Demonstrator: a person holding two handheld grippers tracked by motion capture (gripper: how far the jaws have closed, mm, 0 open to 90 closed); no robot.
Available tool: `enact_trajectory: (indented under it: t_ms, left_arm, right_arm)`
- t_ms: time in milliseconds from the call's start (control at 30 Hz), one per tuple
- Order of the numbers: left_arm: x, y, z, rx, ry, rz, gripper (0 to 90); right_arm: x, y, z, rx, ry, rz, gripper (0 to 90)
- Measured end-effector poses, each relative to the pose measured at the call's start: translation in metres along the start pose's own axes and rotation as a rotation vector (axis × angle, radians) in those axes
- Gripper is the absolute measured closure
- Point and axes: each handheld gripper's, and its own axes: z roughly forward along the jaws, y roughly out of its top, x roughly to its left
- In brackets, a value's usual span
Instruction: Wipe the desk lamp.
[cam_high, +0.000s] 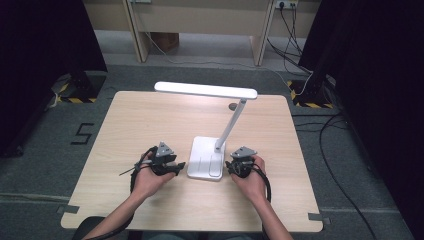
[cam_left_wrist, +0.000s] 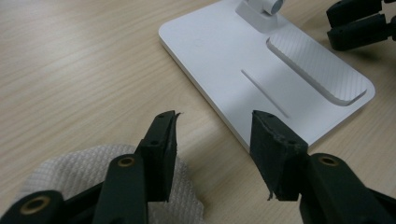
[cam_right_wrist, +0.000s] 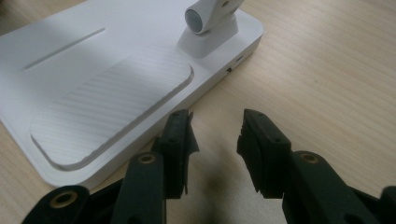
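Observation:
A white desk lamp stands on the wooden table (cam_high: 140, 125), with a flat base (cam_high: 206, 159), a slanted arm (cam_high: 231, 125) and a long head (cam_high: 205, 90). My left gripper (cam_high: 177, 166) lies just left of the base and is open; in its own view the jaws (cam_left_wrist: 215, 121) frame bare table at the edge of the base (cam_left_wrist: 261, 70). A white textured cloth (cam_left_wrist: 84, 172) lies under its left jaw. My right gripper (cam_high: 229, 166) sits just right of the base, open with nothing between its jaws (cam_right_wrist: 217, 119), beside the base (cam_right_wrist: 93, 84) and the arm's hinge (cam_right_wrist: 205, 18).
The right gripper's black jaws (cam_left_wrist: 359, 23) show past the base in the left gripper view. A small dark object (cam_high: 233, 106) lies on the table behind the lamp arm. Dark curtains flank the table, with cables (cam_high: 330, 150) on the floor at right.

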Motion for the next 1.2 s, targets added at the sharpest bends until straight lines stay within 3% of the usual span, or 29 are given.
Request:
enact_trajectory:
  t_ms: [267, 433, 567, 833, 1200]
  left_arm:
    - [0.0, -0.002, -0.02, -0.057, -0.014, -0.037, 44.5]
    - [0.005, -0.004, -0.035, -0.085, -0.004, -0.034, 44.5]
    - [0.014, -0.008, -0.046, -0.106, 0.025, -0.038, 43.8]
    - [0.035, -0.026, -0.067, -0.131, 0.068, -0.089, 42.7]
    - [0.056, -0.052, -0.079, -0.15, 0.12, -0.158, 41.4]
  right_arm:
    - [-0.006, -0.002, -0.013, -0.022, 0.005, 0.019, 60.3]
    - [-0.01, -0.004, -0.022, -0.043, 0.006, 0.032, 59.9]
    - [-0.012, -0.009, -0.026, -0.042, 0.004, 0.036, 58.3]
    - [-0.017, -0.019, -0.039, -0.047, -0.015, 0.04, 54.9]
    - [-0.026, -0.039, -0.058, -0.065, -0.041, 0.069, 52.4]
